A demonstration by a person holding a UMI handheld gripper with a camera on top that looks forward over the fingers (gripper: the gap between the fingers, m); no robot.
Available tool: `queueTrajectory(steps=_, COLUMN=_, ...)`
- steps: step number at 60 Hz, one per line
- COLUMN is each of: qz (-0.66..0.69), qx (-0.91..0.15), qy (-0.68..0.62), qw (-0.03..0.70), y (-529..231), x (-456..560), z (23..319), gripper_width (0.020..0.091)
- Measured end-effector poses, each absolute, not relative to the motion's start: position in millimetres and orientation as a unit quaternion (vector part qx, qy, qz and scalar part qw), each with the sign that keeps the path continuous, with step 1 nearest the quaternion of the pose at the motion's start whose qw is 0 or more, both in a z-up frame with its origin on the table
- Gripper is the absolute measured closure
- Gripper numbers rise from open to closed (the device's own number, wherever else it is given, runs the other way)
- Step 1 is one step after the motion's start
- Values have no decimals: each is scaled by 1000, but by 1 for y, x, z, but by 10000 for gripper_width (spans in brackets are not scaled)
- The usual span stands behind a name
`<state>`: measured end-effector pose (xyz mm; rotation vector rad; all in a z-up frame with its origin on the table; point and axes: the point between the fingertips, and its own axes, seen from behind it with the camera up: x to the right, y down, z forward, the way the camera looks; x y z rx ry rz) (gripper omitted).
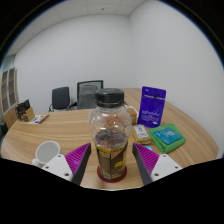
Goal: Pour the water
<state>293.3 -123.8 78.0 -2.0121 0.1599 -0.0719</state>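
Note:
A clear plastic bottle (110, 135) with a black cap, a yellow label and a red base stands upright on the wooden table (65, 127). It sits between the fingers of my gripper (111, 153). The fingers are open, and a narrow strip of table shows between each one and the bottle. The pink pads (77, 156) flank its lower half. A white cup (46, 153) stands on the table just left of the left finger.
A green box (168, 137) lies to the right of the bottle, with an upright blue box (153, 102) behind it. Two office chairs (89, 93) stand at the table's far side against a white wall.

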Motion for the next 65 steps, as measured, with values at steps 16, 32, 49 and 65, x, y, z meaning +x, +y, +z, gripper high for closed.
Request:
queueTrajectory(steps=16, qz=-62, qx=-857, qy=77, qw=505, y=-219, x=270, z=138, gripper_width=250)
queueTrajectory(steps=32, qz=-62, qx=-873, qy=61, qw=481, y=-369, x=191, z=200, gripper_width=248)
queueTrajectory(steps=49, qz=-80, qx=-870, qy=25, qw=486, y=-455, x=142, z=231, gripper_width=248)
queueTrajectory(steps=65, qz=-75, qx=-870, qy=41, qw=485, y=-469, x=141, z=240, gripper_width=247)
